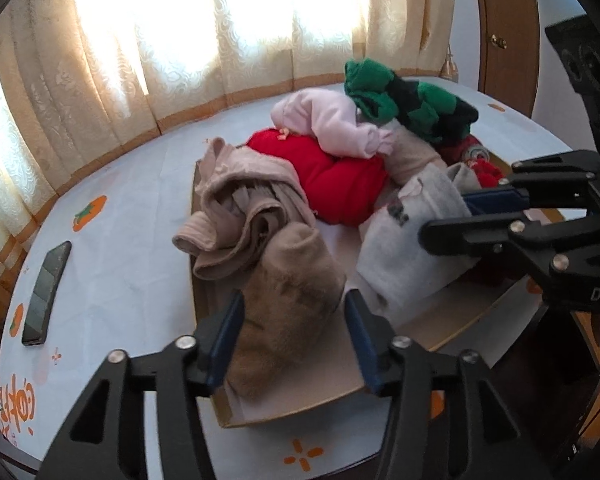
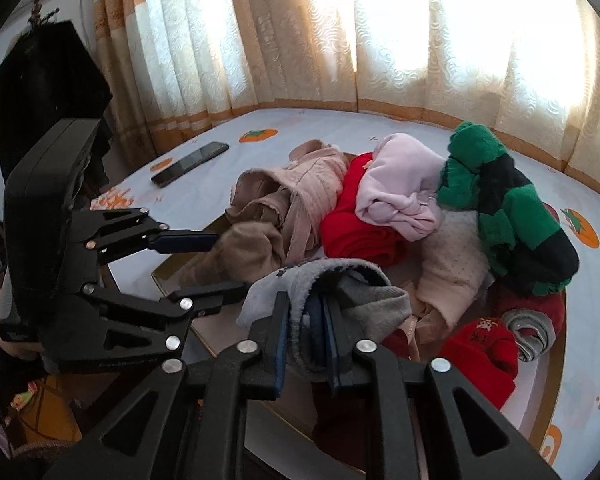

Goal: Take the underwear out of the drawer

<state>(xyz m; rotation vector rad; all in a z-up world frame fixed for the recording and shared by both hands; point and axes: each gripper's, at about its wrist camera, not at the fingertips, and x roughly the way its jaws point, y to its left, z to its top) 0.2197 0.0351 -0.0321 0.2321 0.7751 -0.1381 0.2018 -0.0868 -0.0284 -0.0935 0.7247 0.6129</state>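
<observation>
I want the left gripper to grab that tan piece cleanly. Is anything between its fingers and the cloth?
Nothing visible: the left gripper stands open with the tan garment already between its fingers, in the cardboard box.

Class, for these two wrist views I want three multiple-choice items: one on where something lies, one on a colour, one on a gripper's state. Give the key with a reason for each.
1. Where does the phone lie?
A. On the tablecloth, outside the cardboard tray
B. Inside the tray
C. On top of the clothes

2. What colours is the striped garment at the far end of the pile?
A. Blue and white
B. Green and black
C. Yellow and red

3. How does the right gripper stand?
A. Wide open with nothing between its jaws
B. Out of sight in both views
C. Closed on the grey cloth

Key: 1 A, the phone rests on bare cloth well to the side of the tray. 2 B, green and black bands alternate along it. 3 C, grey fabric is bunched between its near-shut pads.
</observation>
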